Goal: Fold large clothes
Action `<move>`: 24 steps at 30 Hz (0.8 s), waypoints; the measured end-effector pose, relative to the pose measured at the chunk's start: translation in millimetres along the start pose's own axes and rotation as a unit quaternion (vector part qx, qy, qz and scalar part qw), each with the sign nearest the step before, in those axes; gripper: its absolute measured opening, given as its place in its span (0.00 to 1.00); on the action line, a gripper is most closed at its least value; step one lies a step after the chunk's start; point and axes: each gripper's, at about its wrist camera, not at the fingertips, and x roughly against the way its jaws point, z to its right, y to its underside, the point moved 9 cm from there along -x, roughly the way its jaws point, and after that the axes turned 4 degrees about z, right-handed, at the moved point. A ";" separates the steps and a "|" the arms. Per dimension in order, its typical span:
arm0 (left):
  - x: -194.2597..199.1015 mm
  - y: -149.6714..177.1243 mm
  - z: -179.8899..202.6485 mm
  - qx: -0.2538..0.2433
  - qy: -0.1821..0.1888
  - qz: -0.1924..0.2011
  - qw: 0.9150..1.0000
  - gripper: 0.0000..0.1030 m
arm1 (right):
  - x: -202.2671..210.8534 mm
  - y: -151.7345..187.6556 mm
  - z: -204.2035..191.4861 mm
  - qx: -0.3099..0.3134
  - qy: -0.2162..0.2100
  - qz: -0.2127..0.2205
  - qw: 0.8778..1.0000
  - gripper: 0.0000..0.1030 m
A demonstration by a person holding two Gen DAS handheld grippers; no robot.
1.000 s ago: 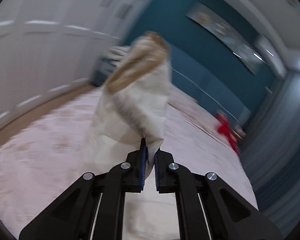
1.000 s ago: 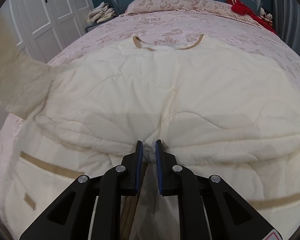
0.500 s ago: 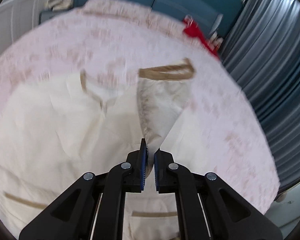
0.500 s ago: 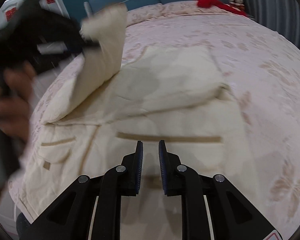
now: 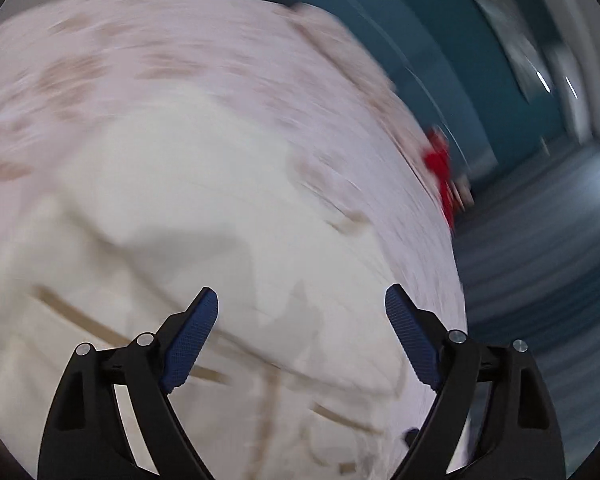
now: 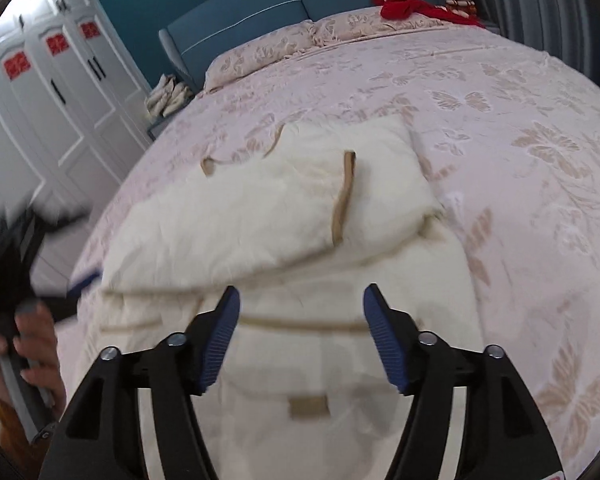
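Right gripper [image 6: 300, 330]: nearest the right wrist camera; black arms, blue ribbed pads; fingers spread wide, nothing between them; poised above the lower part of the garment
Left gripper [image 5: 302, 334]: nearest the left wrist camera; same build; fingers spread wide, holding nothing; the view past it is badly smeared by motion
Left hand [image 6: 28, 344]: at the left edge of the right wrist view; blurred; wrapped round the black tool body beside the bed's edge
Cream jacket [image 6: 300, 248]: quilted, tan-trimmed; lying flat on the bedspread, near the bed's foot and left of its middle; hem and pocket bands nearest, neckline farthest
Folded sleeve [image 6: 324, 188]: laid across the jacket's upper body; its tan cuff band runs roughly top to bottom
Bedspread [image 6: 500, 128]: pink with a pale floral pattern; covers the whole bed under the jacket
Pillows [image 6: 284, 50]: same pink pattern; along the head of the bed
Red cloth [image 6: 408, 6]: on the far right corner, by the pillows; small dolls just beyond it
Headboard [image 6: 260, 20]: blue, padded; against a teal wall
Wardrobe [image 6: 56, 92]: white panelled doors with red decals; left of the bed
Curtain [image 5: 540, 272]: grey-blue folds; on the bed's right side
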 end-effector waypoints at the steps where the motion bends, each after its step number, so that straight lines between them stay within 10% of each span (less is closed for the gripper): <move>1: 1.7 -10.5 -18.5 0.023 -0.014 0.005 1.000 0.80 | -5.0 -5.3 0.8 -0.008 0.001 0.000 1.000 0.63; 9: -7.7 -54.4 -122.3 0.201 -0.016 0.009 0.980 0.67 | -64.4 -31.9 10.8 -0.091 0.003 -0.025 0.996 0.63; 11: -12.9 -54.3 -131.2 0.219 -0.015 0.000 0.976 0.59 | -81.2 -30.8 2.8 -0.079 0.008 -0.047 0.996 0.55; 12: -14.2 -54.1 -132.8 0.225 -0.016 -0.003 0.974 0.50 | -85.0 -32.3 -0.6 -0.069 0.011 -0.051 0.996 0.34; 15: -12.9 -60.1 -127.6 0.215 -0.021 -0.006 0.976 0.13 | -78.8 -58.8 -23.8 -0.030 -0.001 -0.033 0.999 0.15; 21: 10.3 -84.1 -96.6 0.147 -0.033 0.041 0.988 0.07 | 2.6 -144.9 -81.2 0.039 -0.062 0.106 0.992 0.13; 24: 10.4 -74.3 -94.9 0.078 -0.097 0.061 0.990 0.07 | -14.1 -130.4 -69.7 0.085 -0.010 0.095 0.992 0.12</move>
